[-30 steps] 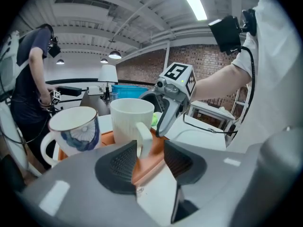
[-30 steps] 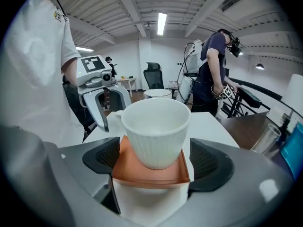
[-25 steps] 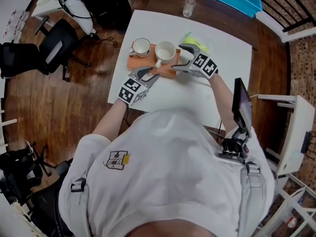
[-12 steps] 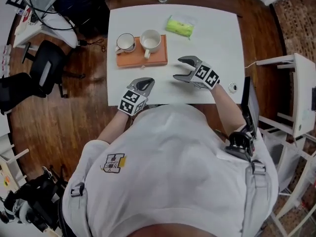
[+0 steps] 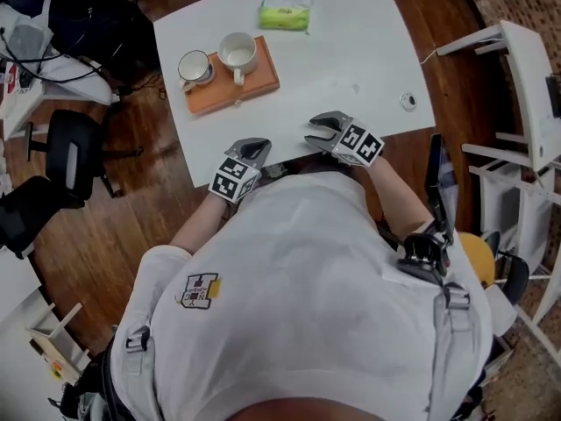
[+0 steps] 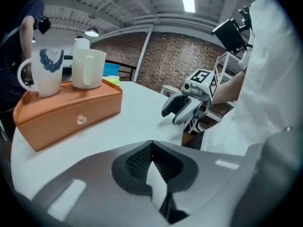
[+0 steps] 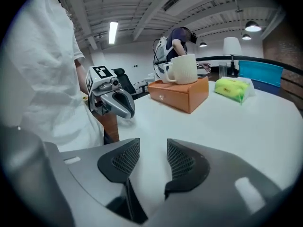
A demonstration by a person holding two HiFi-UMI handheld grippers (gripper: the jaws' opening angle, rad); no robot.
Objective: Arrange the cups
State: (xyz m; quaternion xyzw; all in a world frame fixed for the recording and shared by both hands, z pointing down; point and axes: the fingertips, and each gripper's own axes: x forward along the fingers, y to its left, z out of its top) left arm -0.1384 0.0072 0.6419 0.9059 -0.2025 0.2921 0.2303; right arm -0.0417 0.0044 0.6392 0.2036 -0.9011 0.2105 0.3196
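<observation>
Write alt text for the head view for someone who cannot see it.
A person holds the left gripper shut and the right gripper empty, jaws partly apart after just closing, over the near edge of a white table. A left cup and a right cup stand on an orange box.

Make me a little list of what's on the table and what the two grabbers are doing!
table: white
cups: two, both upright on the orange box; a patterned cup and a plain cup
green packet: lying on the table beyond the box
left gripper: shut, nothing in it, by the table's near edge
right gripper: jaws part open, have just been closing, nothing between them
</observation>
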